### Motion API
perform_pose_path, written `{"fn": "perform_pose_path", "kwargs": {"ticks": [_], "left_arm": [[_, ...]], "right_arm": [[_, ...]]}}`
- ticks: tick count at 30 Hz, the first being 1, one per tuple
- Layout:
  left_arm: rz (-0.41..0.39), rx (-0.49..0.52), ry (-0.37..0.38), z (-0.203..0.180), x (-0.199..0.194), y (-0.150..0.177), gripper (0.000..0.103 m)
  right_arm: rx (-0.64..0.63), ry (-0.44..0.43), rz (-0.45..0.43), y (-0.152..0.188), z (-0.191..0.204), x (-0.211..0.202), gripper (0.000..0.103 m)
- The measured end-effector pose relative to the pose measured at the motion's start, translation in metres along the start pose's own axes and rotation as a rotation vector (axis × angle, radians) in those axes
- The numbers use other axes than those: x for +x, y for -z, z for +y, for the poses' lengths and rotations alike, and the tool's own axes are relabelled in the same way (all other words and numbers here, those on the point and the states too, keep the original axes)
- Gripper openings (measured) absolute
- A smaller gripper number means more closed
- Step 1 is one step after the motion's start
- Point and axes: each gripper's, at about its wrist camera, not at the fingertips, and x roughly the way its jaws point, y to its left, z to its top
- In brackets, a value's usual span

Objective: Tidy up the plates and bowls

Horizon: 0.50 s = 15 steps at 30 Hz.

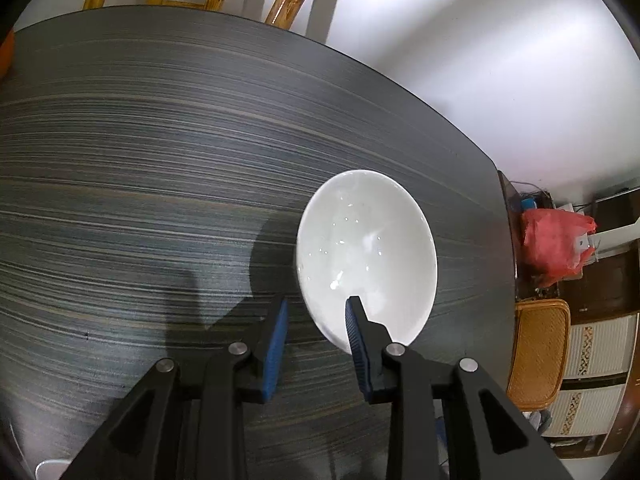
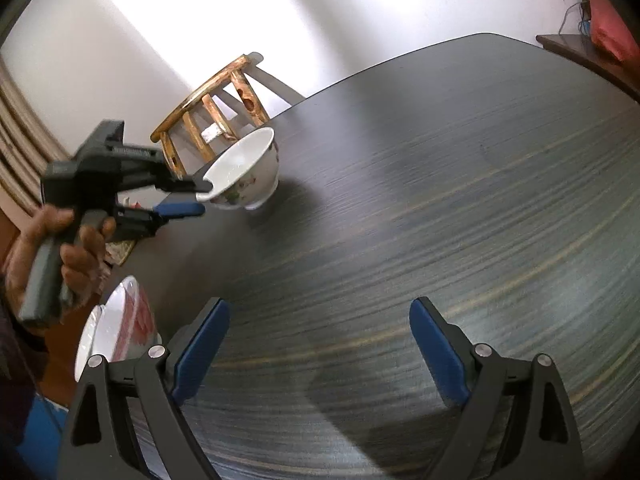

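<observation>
Nearest in the right wrist view, the right hand-held gripper (image 2: 320, 344) stands released at the bottom of the frame, its blue pads spread wide with only the dark streaked bench (image 2: 440, 200) between them. At the lower left of that frame a stack of white dishes (image 2: 116, 328) with a red pattern sits by the bench edge.

Farther up, at the left of the frame, a hand (image 2: 60, 248) holds the left hand-held gripper (image 2: 202, 196), whose upper and lower fingers stand on either side of the rim of a white bowl (image 2: 246, 172) with a flowered outside. Whether the pads press on the rim cannot be told. The bowl is tipped, its mouth turned toward the upper left of the frame, its foot low by the bench.

In the left wrist view the bowl's white inside (image 1: 366, 256) fills the centre, one pad (image 1: 357, 336) inside the rim, the other (image 1: 276, 348) outside.

Beyond the bench's far edge stands a wooden chair (image 2: 216, 120).
</observation>
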Motion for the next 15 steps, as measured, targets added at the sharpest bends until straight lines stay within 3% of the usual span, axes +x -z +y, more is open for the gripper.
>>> {"fn": "perform_pose_path", "kwargs": {"ticks": [5,9,15], "left_arm": [[-0.007,-0.002,-0.024,-0.004,0.010,-0.002,0.030],[-0.003,0.003,-0.039,-0.008,0.017,-0.007,0.029],[-0.005,-0.014,-0.045,-0.007,0.025,-0.010,0.029]], "right_arm": [[0.004,-0.062,0.000,-0.044,-0.008,0.009,0.087],[0.051,-0.146,0.069,-0.087,-0.022,0.038,0.050],[0.063,-0.192,0.169,-0.139,-0.002,0.078,0.048]]}}
